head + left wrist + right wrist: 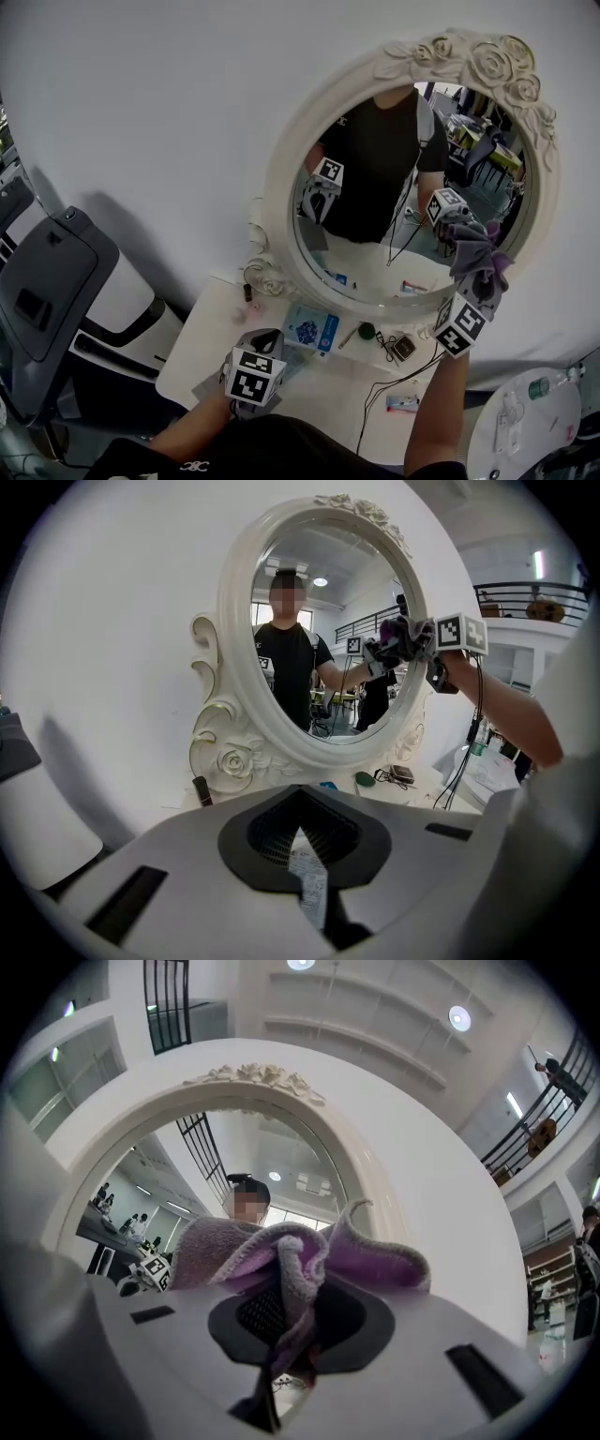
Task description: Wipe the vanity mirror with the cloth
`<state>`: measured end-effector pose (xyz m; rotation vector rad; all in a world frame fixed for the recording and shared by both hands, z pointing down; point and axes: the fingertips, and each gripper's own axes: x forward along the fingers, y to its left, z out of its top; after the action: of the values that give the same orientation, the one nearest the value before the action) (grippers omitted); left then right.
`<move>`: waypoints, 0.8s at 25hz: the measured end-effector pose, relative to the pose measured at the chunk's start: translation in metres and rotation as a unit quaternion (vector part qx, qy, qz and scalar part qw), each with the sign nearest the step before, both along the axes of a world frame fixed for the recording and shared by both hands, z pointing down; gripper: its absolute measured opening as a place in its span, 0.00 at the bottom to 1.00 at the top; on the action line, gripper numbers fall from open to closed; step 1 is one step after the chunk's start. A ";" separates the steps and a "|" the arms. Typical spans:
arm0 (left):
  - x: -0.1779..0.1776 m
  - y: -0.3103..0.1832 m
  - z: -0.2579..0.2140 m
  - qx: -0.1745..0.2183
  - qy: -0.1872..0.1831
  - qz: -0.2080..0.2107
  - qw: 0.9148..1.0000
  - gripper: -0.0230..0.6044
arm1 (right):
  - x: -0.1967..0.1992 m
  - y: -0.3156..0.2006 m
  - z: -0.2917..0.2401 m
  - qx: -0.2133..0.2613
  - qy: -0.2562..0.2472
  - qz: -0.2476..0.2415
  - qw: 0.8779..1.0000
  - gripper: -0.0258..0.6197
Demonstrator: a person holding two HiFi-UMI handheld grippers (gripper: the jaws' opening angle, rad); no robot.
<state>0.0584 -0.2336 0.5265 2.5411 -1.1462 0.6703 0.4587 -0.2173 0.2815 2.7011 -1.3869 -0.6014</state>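
Note:
The oval vanity mirror [394, 187] in a white rose-carved frame [281, 187] stands on a white table against the wall. My right gripper [473, 272] is shut on a purple-grey cloth [478, 255], which it holds against the mirror's lower right edge. In the right gripper view the cloth [281, 1260] bunches out of the shut jaws [286, 1335] in front of the glass [187, 1176]. My left gripper [265, 339] hangs low over the table's front, apart from the mirror, its jaws together with nothing in them [305, 855]. From there the mirror [319, 639] and cloth [403, 635] show ahead.
On the table [216, 328] lie a blue packet [309, 330], a green round object [366, 331], a small dark device [403, 347] with a cable and a dark tube [247, 292]. A grey and white appliance [56, 291] stands at left. A round table [534, 412] with bottles sits at lower right.

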 end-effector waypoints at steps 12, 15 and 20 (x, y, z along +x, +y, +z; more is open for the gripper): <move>-0.011 -0.002 0.001 -0.005 0.001 -0.016 1.000 0.03 | -0.063 -0.023 -0.064 0.087 0.062 0.002 0.994 0.12; -0.017 -0.004 0.004 -0.007 0.001 -0.023 1.000 0.03 | -0.091 -0.034 -0.076 0.108 0.078 -0.024 0.991 0.12; -0.026 -0.008 0.004 -0.008 0.005 -0.035 0.999 0.03 | -0.137 -0.056 -0.084 0.125 0.084 -0.072 0.986 0.12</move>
<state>0.0323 -0.2412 0.5305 2.4759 -1.2150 0.6475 0.3220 -0.2737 0.1972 2.6659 -1.5652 -1.0554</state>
